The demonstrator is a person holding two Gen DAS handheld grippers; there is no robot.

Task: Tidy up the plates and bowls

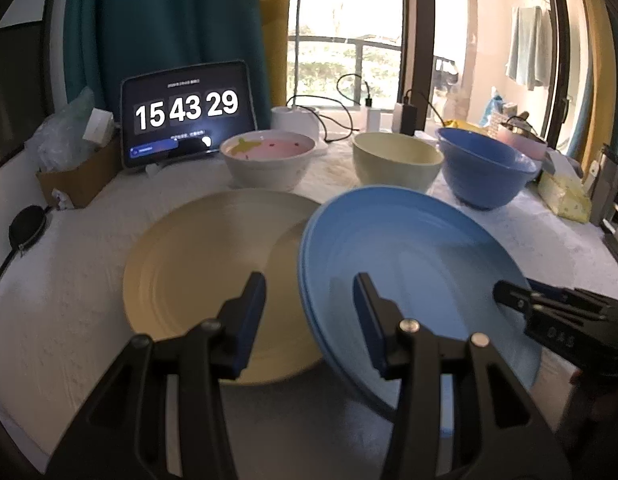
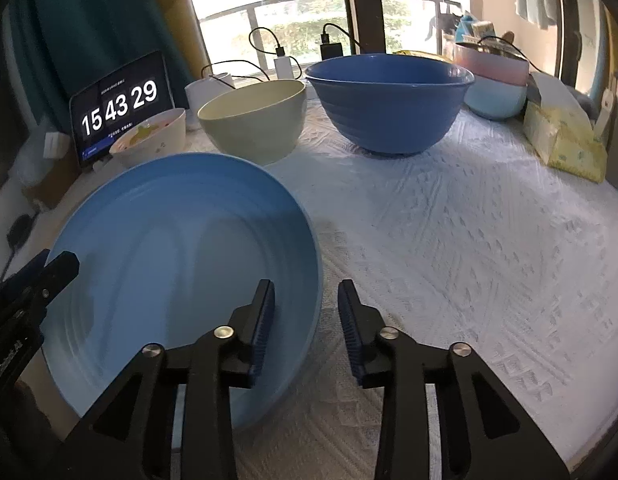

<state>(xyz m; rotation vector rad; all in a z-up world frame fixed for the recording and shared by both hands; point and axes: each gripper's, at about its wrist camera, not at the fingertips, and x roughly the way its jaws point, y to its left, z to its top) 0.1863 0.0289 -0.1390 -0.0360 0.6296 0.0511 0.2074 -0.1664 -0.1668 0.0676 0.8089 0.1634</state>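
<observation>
Blue and tilted, the light blue plate (image 1: 409,264) leans with its left edge over the cream plate (image 1: 213,264), which lies flat on the white textured tablecloth (image 2: 469,240). The left gripper (image 1: 309,300) straddles the blue plate's near-left rim, jaws apart, pads not pressing it. The right gripper (image 2: 307,312) sits at the plate's right rim, one finger over the plate and one outside it, jaws parted with no grip visible. Behind stand a pink-lined white bowl (image 1: 267,160), a cream bowl (image 1: 397,162) and a dark blue bowl (image 1: 485,172). A tablet clock (image 1: 187,114) leans at the back left.
</observation>
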